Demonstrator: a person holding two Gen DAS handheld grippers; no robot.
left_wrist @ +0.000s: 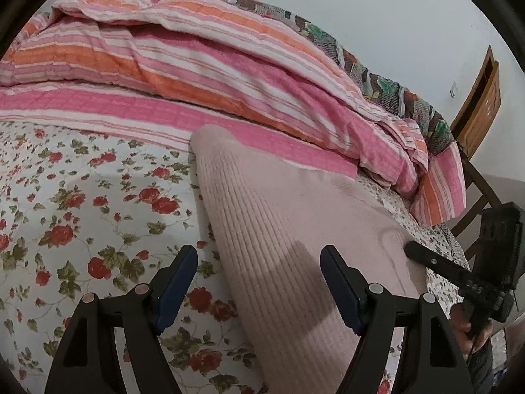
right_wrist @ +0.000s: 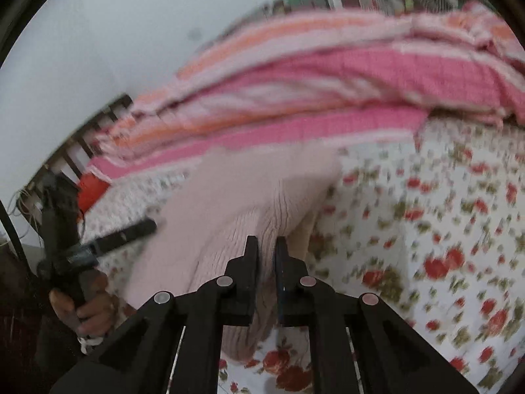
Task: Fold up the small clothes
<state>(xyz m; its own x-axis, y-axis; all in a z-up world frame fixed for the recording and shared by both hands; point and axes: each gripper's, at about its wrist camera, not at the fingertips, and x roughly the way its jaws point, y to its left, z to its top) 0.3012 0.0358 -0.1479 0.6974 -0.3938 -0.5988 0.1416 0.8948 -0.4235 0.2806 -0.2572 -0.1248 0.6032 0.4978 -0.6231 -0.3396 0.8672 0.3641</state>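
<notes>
Hovering low over the bed, the left tongs (left_wrist: 257, 264) stand wide apart and hold nothing — the left finger over the flowered sheet (left_wrist: 82, 197), the right over the pink ribbed garment (left_wrist: 279, 216), which lies on the sheet below the striped quilt (left_wrist: 197, 65). The right tongs (right_wrist: 266, 249) are drawn nearly together on a raised fold of the garment (right_wrist: 236, 203), lifting it off the sheet (right_wrist: 443, 229). The left view is sharp and shows the knit's ribs and a wooden door (left_wrist: 479, 105); the right view is blurred — it alone shows the pinched fold and the left hand (right_wrist: 85, 308) on its handle.
</notes>
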